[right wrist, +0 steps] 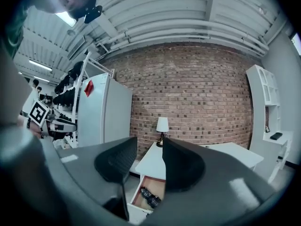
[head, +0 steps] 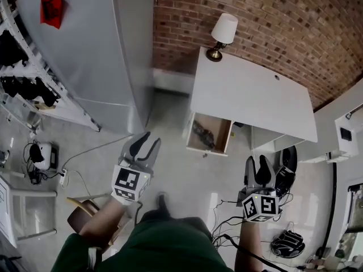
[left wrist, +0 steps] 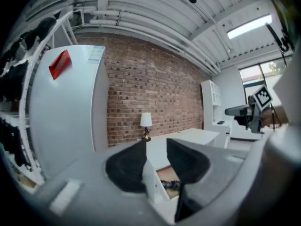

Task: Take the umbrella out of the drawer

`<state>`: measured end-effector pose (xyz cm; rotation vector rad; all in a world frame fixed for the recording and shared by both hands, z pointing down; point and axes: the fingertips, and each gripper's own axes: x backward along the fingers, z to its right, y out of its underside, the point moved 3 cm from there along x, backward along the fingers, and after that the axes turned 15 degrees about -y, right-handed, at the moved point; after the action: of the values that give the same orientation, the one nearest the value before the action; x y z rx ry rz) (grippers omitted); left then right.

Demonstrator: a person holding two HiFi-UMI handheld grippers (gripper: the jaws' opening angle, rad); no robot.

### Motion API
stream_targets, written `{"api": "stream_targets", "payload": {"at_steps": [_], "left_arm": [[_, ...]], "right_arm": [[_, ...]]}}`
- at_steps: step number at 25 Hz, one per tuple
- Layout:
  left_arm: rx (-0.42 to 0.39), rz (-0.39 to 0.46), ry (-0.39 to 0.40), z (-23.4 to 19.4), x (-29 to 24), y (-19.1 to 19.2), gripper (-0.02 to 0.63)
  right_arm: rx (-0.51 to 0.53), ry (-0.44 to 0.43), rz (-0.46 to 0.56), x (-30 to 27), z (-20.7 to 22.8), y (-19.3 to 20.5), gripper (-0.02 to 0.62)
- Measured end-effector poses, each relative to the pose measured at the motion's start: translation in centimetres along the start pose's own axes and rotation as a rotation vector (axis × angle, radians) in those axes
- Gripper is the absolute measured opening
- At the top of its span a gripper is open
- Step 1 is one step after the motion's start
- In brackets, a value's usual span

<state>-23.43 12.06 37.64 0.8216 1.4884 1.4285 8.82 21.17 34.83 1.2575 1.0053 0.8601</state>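
Note:
A dark folded umbrella (head: 203, 134) lies in the open wooden drawer (head: 218, 126) of a white desk (head: 255, 95). Both grippers hover over the floor, short of the drawer and pointing toward it. My left gripper (head: 146, 136) is to the drawer's left and stands open with nothing between its jaws. My right gripper (head: 256, 162) is to the drawer's lower right and is also open and empty. In the left gripper view the umbrella (left wrist: 170, 184) shows below the left gripper (left wrist: 157, 147). In the right gripper view the umbrella (right wrist: 149, 197) lies in the drawer (right wrist: 158, 184) beyond the right gripper (right wrist: 149, 145).
A table lamp (head: 222, 34) stands on the desk's far left corner by the brick wall. A tall grey fridge (head: 96, 55) and a shelving rack (head: 22, 78) stand left. Cables (head: 227, 222) trail on the floor near a black office chair (head: 286, 166). A wooden stool (head: 82, 208) stands behind the left hand.

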Motion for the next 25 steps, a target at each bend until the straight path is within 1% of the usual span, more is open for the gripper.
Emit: {"api": "stream_targets", "payload": {"at_steps": [5,8,13,16,20,25], "left_arm": [[-0.003,-0.014,0.028,0.2,-3.0,0.3,0.132],[-0.008,-0.026,0.029,0.4,-4.9,0.3,0.132],[-0.042,-0.04,0.017,1.8,-8.4,0.5,0.132],[-0.065,-0.055,-0.006,2.9,-10.9,0.7,0.132],[-0.084,-0.098,-0.039,4.3,-14.8,1.3,0.132],[-0.085,-0.145,-0.063,6.6,-20.2,1.8,0.132]], "right_arm": [[0.006,-0.009,-0.024,-3.0,0.8,0.5,0.153],[0.005,-0.021,-0.038,-4.5,2.0,1.2,0.153],[-0.002,-0.068,-0.068,-7.5,5.0,3.4,0.153],[-0.023,-0.105,-0.074,-9.5,7.0,4.8,0.153],[-0.042,-0.187,-0.104,-13.2,9.4,6.9,0.153],[-0.085,-0.25,-0.147,-17.0,13.7,9.6,0.153]]}}
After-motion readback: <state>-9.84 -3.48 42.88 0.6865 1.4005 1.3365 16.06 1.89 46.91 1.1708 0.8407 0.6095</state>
